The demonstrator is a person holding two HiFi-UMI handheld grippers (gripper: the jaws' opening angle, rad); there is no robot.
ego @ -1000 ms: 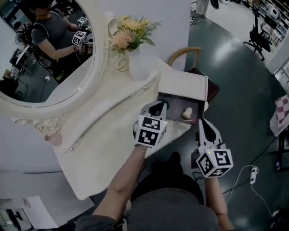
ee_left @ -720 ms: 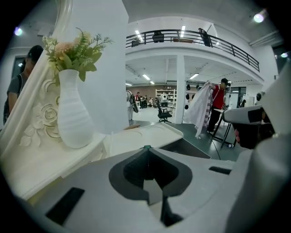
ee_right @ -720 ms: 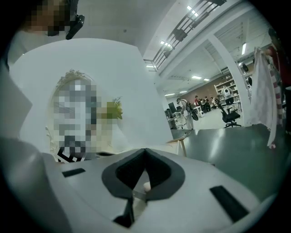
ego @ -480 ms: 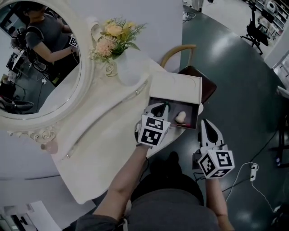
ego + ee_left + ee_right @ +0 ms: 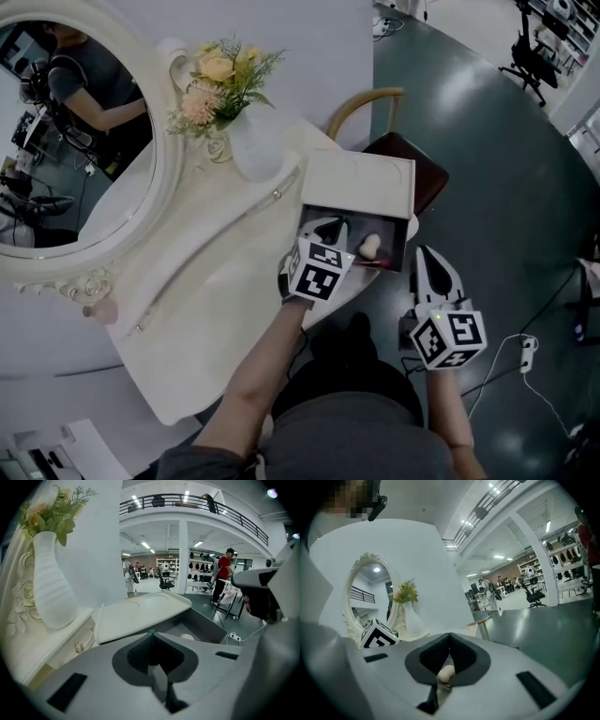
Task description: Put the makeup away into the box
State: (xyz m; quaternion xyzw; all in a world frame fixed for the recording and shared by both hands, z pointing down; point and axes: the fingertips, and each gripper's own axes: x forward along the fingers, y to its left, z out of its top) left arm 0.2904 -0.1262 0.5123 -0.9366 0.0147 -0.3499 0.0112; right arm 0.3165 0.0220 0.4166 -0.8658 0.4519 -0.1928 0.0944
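Cream-white worktop (image 5: pixel 216 281) against the wall, with an oval mirror (image 5: pixel 84 159) in a carved frame behind it and a white vase (image 5: pixel 248 150) of flowers (image 5: pixel 211 80) beside the mirror. At the worktop's near-right corner sits the box (image 5: pixel 361 183), lid open and leaning back toward the vase, dark inside facing up. The makeup sponge (image 5: pixel 370 246), beige and egg-shaped, lies on the bottom of the box, toward its front wall. A thin pinkish strip runs along the box's front edge just below the sponge; can't tell what it is. The left gripper (image 5: pixel 326 227) has its fingers closed, tips meeting. It points down into the left part of the box, just beside the sponge, and from the head view it looks apart from it. In the left gripper view there's a tiny green speck at the tips, too small to identify. The right gripper (image 5: pixel 424 255) also has its fingers closed, tips together. It sits off the worktop edge to the right of the box, over the dark floor (image 5: pixel 487 141), aimed roughly level toward the box. In the right gripper view the sponge shows through the gap below the tips, but it's lying in the box, not gripped. A wooden chair (image 5: pixel 375 117) with a dark red seat stands just behind the box corner.
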